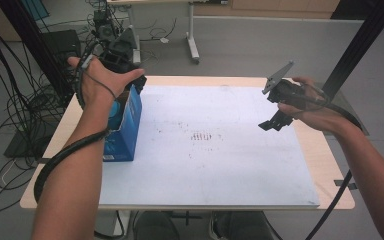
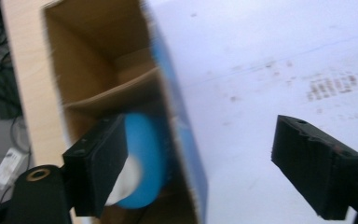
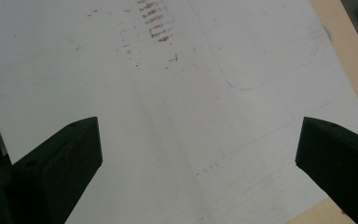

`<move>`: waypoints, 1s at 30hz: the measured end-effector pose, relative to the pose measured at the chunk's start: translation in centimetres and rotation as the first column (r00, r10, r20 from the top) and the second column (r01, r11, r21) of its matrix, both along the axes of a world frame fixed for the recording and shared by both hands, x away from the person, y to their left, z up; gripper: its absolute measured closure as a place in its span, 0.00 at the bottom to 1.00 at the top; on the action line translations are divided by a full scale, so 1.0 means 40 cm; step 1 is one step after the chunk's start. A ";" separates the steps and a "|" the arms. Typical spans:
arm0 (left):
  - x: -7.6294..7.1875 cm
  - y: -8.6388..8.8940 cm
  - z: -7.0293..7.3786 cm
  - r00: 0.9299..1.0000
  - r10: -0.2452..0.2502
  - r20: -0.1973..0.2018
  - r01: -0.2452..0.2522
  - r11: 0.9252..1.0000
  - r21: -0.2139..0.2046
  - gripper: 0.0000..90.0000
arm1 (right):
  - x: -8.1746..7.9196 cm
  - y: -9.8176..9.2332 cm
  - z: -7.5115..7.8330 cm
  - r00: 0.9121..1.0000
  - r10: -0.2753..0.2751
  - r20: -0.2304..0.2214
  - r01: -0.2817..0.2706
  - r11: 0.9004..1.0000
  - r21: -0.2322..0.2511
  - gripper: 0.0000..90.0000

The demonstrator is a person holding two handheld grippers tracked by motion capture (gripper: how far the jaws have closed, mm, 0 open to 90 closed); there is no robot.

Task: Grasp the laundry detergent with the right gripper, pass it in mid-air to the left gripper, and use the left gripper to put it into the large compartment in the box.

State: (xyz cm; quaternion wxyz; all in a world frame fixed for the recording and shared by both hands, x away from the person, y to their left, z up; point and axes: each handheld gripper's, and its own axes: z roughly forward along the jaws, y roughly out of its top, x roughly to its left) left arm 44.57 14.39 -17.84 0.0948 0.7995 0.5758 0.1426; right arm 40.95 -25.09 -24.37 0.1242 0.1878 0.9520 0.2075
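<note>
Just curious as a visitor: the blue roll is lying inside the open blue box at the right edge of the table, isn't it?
Not quite. The box stands at the table's left edge, as the high view shows. The blue roll does lie inside it.

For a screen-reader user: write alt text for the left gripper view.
An open blue cardboard box stands at the left edge of a white table mat, with a blue-and-white round object lying inside it. The left tool hangs above with its two black jaws wide apart and nothing between them. The picture is blurred.
</note>
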 end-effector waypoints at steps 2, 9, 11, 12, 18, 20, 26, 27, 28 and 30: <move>0.002 -0.024 0.002 1.000 -0.027 0.007 0.027 1.000 -0.009 0.13 | 0.004 0.003 -0.002 1.000 0.004 -0.002 -0.004 1.000 -0.006 0.00; 0.008 -0.105 0.007 0.995 -0.100 0.024 0.101 0.994 -0.029 0.09 | 0.014 0.013 -0.010 1.000 0.012 -0.015 -0.012 1.000 -0.013 0.00; 0.009 -0.124 0.008 0.993 -0.111 0.028 0.112 0.993 -0.036 0.08 | 0.015 0.014 -0.012 1.000 0.012 -0.017 -0.012 1.000 -0.013 0.00; 0.010 -0.135 0.010 0.992 -0.123 0.030 0.124 0.992 -0.037 0.08 | 0.015 0.014 -0.013 1.000 0.012 -0.019 -0.012 1.000 -0.013 0.00; 0.013 -0.178 0.018 0.986 -0.160 0.046 0.163 0.985 -0.050 0.06 | 0.016 0.012 -0.017 1.000 0.011 -0.024 -0.012 1.000 -0.015 0.00; 0.015 -0.192 0.019 0.984 -0.172 0.048 0.174 0.984 -0.044 0.06 | 0.017 0.012 -0.019 1.000 0.013 -0.025 -0.014 1.000 -0.017 0.00; 0.019 -0.226 0.020 0.978 -0.201 0.047 0.203 0.978 -0.048 0.05 | 0.020 0.011 -0.023 0.999 0.015 -0.030 -0.016 1.000 -0.017 0.00; 0.019 -0.231 0.019 0.978 -0.202 0.045 0.204 0.978 -0.050 0.05 | 0.021 0.010 -0.024 0.999 0.012 -0.032 -0.013 1.000 -0.017 0.00; 0.020 -0.234 0.018 0.977 -0.211 0.044 0.213 0.976 -0.050 0.05 | 0.023 0.009 -0.026 0.999 0.015 -0.031 -0.016 1.000 -0.018 0.00; 0.023 -0.239 0.015 0.975 -0.217 0.045 0.219 0.974 -0.058 0.05 | 0.024 0.009 -0.027 0.999 0.015 -0.033 -0.016 1.000 -0.020 0.00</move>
